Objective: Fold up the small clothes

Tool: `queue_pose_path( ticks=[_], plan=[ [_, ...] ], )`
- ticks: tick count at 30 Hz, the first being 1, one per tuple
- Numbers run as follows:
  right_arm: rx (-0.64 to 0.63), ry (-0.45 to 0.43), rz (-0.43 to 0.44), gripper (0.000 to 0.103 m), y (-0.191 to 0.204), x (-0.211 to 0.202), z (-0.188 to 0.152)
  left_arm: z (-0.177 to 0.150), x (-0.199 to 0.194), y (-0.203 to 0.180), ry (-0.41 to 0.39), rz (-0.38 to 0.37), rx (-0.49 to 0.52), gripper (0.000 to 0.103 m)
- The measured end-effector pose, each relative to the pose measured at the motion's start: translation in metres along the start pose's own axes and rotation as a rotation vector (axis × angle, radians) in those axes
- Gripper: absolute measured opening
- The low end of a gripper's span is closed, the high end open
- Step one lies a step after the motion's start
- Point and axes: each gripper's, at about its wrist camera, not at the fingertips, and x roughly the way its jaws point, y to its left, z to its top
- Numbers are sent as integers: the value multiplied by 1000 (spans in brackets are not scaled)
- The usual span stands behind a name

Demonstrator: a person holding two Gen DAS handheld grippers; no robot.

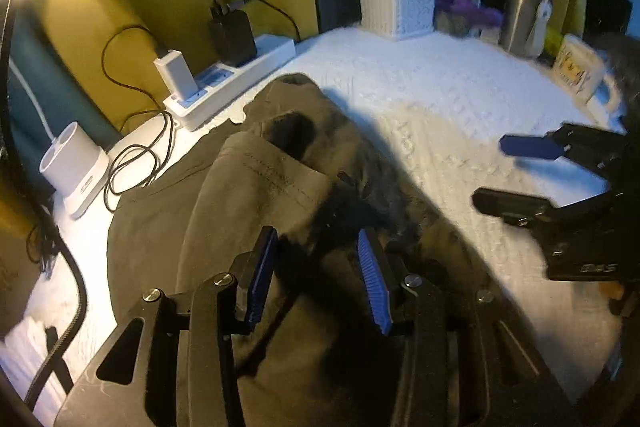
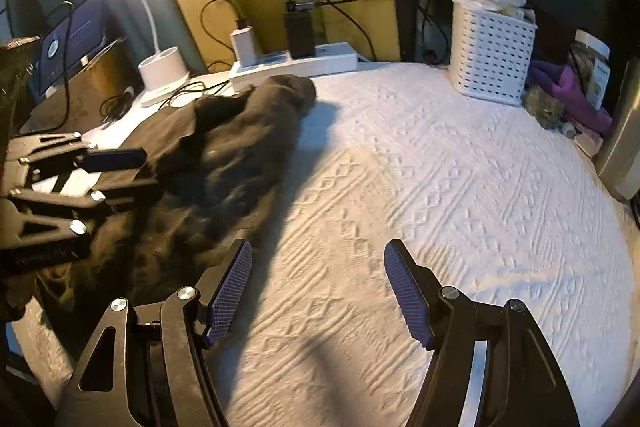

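Olive-brown small cloth garment [image 1: 256, 195] lies bunched on the white textured cover [image 2: 440, 187], not yet a neat fold.
It sits left and far, near the white power strip [image 2: 296, 65]; left gripper [image 1: 316, 279] over it and right gripper [image 2: 318, 291] over bare cover both stand parted and empty, so smoothing and folding remain.

Left gripper [image 1: 316, 267] jaws apart, empty; right gripper [image 2: 318, 291] wide, empty

The garment [image 1: 248, 195] runs under the left gripper [image 1: 318, 279] and off the bottom edge, its folds smeared by blur, while the mug [image 1: 580, 71] print and the jar [image 2: 592, 67] label stay unreadable.
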Motion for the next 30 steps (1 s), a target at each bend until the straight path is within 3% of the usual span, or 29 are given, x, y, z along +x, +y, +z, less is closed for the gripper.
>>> queue_pose_path(
  ticks=[2,3,4,8,20,26,30],
  plan=[
    [4,0,5,71,-2,3,1,1,6,2,1,11,6,41],
    [4,0,7,71,-2,4,2,1,5,6,-10,10,-1,35],
    [3,1,9,71,-2,5,2,1,4,8,-18,10,-3,20],
    [-2,14,12,71,0,13,5,2,-2,26,-48,30,-26,5],
    [-43,-5,3,71,17,28,39,-7,-8,122,-132,141,-180,5],
    [-31,20,3,71,23,45,47,-15,17,165,-114,124,-271,5],
    [-37,43,-4,71,28,56,47,-23,39,180,-58,97,-327,6]
  ],
)
